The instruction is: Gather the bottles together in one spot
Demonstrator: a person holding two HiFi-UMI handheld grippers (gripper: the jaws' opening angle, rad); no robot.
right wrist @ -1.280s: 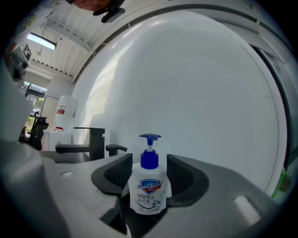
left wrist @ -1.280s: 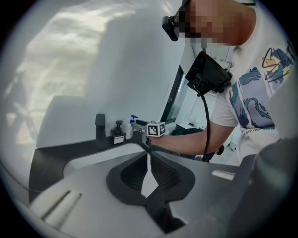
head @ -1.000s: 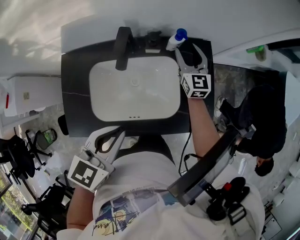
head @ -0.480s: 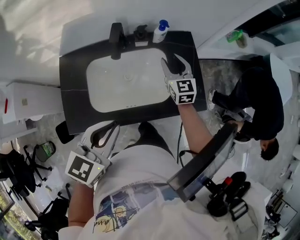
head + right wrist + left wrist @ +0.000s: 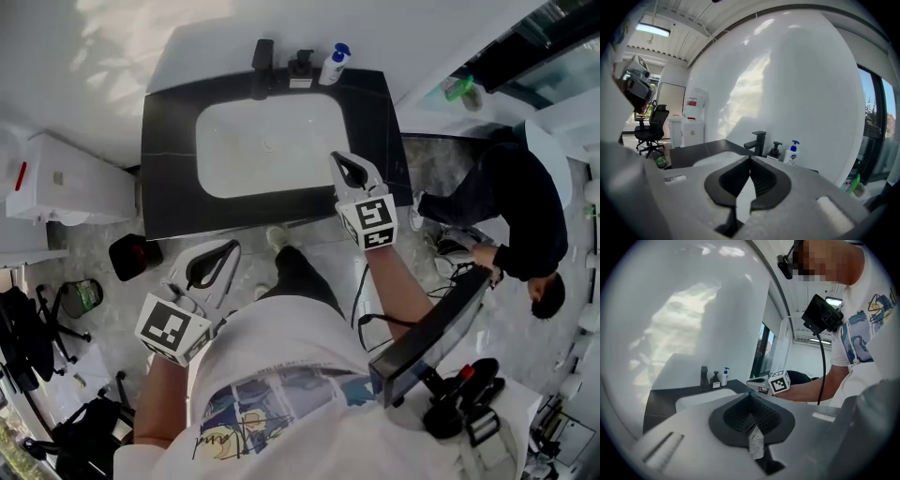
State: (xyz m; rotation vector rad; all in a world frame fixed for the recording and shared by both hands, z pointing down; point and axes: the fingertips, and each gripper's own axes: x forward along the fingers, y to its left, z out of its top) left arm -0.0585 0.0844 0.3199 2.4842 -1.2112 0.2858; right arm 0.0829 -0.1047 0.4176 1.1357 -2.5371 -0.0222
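Your right gripper has pulled back from the black counter, and its jaws have just closed tight on nothing. Your left gripper is clenched and empty. The white bottle stands far ahead of both jaws, beside the tap, against the white wall.

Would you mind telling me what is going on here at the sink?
A person holds a gripper in each hand before a black vanity. The right gripper has just closed on nothing; the left gripper is shut and empty too. A white pump bottle stands beside the dark dispenser behind the basin, untouched.
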